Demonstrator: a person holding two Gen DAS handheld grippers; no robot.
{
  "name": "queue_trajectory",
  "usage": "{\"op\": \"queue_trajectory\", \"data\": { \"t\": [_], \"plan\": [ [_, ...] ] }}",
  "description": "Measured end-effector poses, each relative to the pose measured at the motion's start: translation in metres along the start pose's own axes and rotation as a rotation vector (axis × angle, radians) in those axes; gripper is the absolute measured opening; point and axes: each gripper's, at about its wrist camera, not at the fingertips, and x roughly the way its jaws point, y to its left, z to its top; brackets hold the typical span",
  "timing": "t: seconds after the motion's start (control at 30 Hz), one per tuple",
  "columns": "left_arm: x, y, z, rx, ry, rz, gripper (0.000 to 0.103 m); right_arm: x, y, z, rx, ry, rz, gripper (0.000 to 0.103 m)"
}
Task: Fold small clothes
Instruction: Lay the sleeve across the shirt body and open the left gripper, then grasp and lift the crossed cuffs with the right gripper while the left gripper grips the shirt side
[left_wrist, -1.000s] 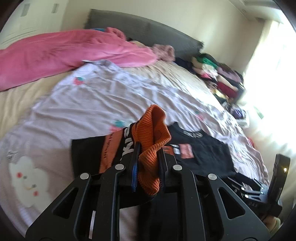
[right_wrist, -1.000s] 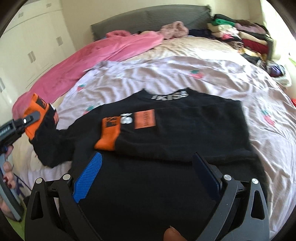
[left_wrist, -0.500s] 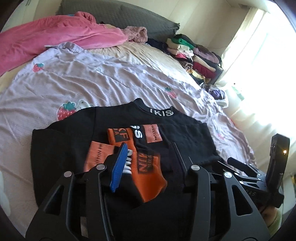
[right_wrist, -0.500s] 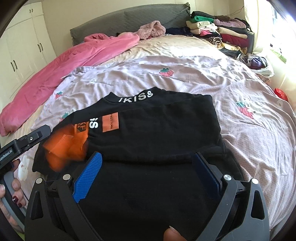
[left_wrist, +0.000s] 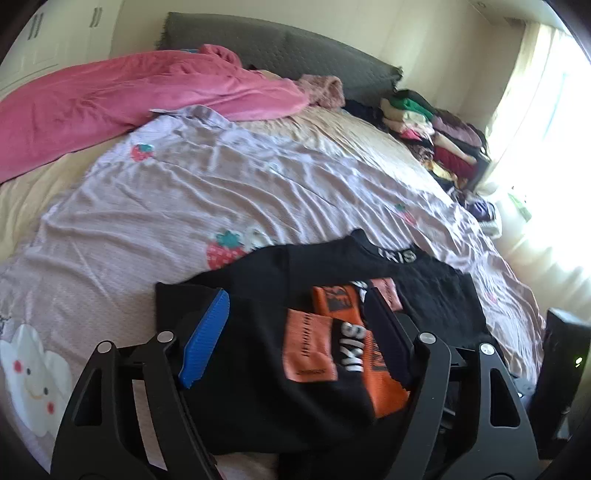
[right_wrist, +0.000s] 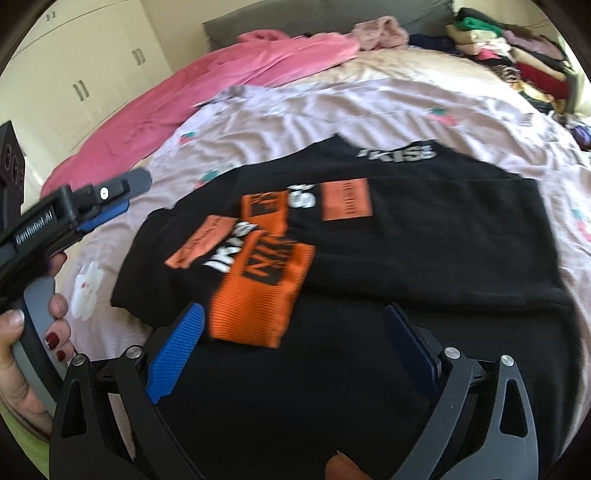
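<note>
A black sweater (left_wrist: 258, 280) with orange patches and white lettering lies flat on the bed. Its left sleeve is folded across the chest, and the orange cuff (right_wrist: 255, 295) rests on the body. My left gripper (left_wrist: 297, 295) hovers over the folded sleeve with its jaws opening; the pads touch nothing. In the right wrist view the left gripper (right_wrist: 129, 195) stands off the sweater's left edge. My right gripper (right_wrist: 295, 310) is low over the sweater's (right_wrist: 424, 229) lower half. Its jaws are closing, still wide, with cloth beneath them but nothing pinched.
The sweater sits on a lilac sheet (left_wrist: 184, 203) with strawberry prints. A pink blanket (left_wrist: 110, 103) lies at the back left before a grey headboard (left_wrist: 295, 48). Stacked folded clothes (left_wrist: 436, 136) fill the back right. A hand (right_wrist: 22, 350) grips the left gripper's handle.
My left gripper brought the orange-cuffed sleeve over onto the sweater's body, opened and let it go. The right gripper moved in lower over the sweater and its jaws narrowed slightly.
</note>
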Motion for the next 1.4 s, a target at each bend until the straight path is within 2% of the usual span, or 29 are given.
{"op": "queue_trajectory", "data": {
  "t": [0.03,0.1,0.3,0.4,0.53,0.57,0.87,1.2,1.4],
  "plan": [
    [-0.002,0.005,0.002,-0.014,-0.005,0.002,0.069,0.005,0.002,0.000,-0.001,0.014,0.006,0.077],
    [-0.005,0.013,0.004,-0.037,-0.012,0.000,0.069,0.016,0.003,0.003,0.012,0.041,0.033,0.072],
    [-0.011,0.027,0.009,-0.083,-0.031,0.005,0.069,0.037,-0.003,0.007,0.092,0.063,0.117,0.070],
    [-0.013,0.028,0.010,-0.093,-0.040,0.003,0.069,0.041,0.000,0.005,0.110,0.048,0.152,0.057],
    [-0.012,0.032,0.010,-0.102,-0.042,0.005,0.069,0.036,0.009,0.006,0.086,-0.004,0.162,0.021],
    [-0.013,0.032,0.010,-0.103,-0.043,0.007,0.069,0.033,0.012,0.007,0.064,-0.020,0.156,0.018],
    [-0.011,0.039,0.011,-0.120,-0.043,0.026,0.069,-0.021,0.015,0.028,-0.022,-0.193,0.112,0.014],
    [-0.014,0.053,0.012,-0.185,-0.066,0.014,0.069,-0.074,-0.038,0.048,-0.026,-0.330,-0.121,0.014],
    [-0.008,0.048,0.010,-0.168,-0.059,0.029,0.069,-0.085,-0.073,0.039,0.022,-0.347,-0.212,0.014]
  ]
}}
